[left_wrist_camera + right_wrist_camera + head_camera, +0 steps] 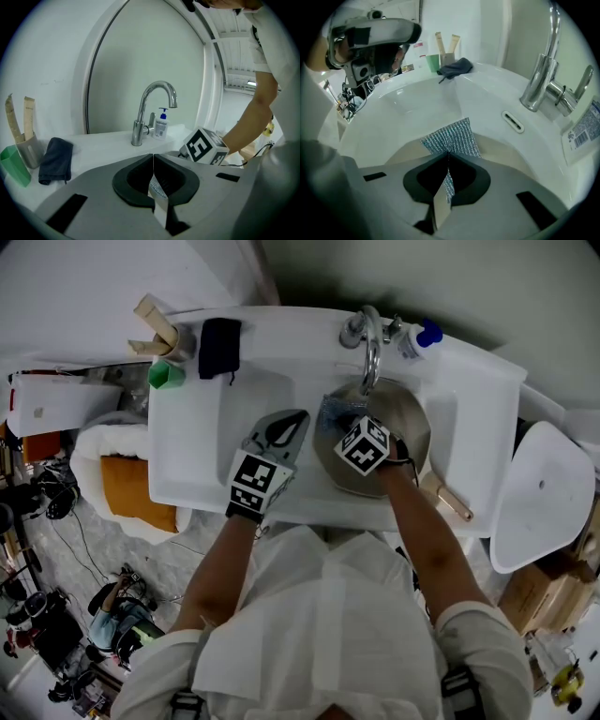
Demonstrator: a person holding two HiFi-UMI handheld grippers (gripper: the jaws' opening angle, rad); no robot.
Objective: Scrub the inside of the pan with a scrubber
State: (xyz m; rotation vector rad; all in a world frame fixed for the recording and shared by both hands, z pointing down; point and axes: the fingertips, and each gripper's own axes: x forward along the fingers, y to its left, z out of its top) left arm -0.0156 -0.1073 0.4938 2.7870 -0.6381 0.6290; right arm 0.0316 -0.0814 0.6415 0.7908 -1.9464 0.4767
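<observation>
A metal pan with a wooden handle lies in the white sink under the tap. My right gripper reaches down into the pan's left side, shut on a silvery mesh scrubber. In the right gripper view the scrubber fans out past the closed jaws over the pan's tan inner wall. My left gripper hovers over the counter just left of the pan, jaws closed together with nothing held. The left gripper view shows its jaws meeting in a line.
A chrome tap and a soap bottle stand at the sink's back edge. On the left counter lie a dark cloth, a green cup and a holder with wooden sticks. A white lid sits to the right.
</observation>
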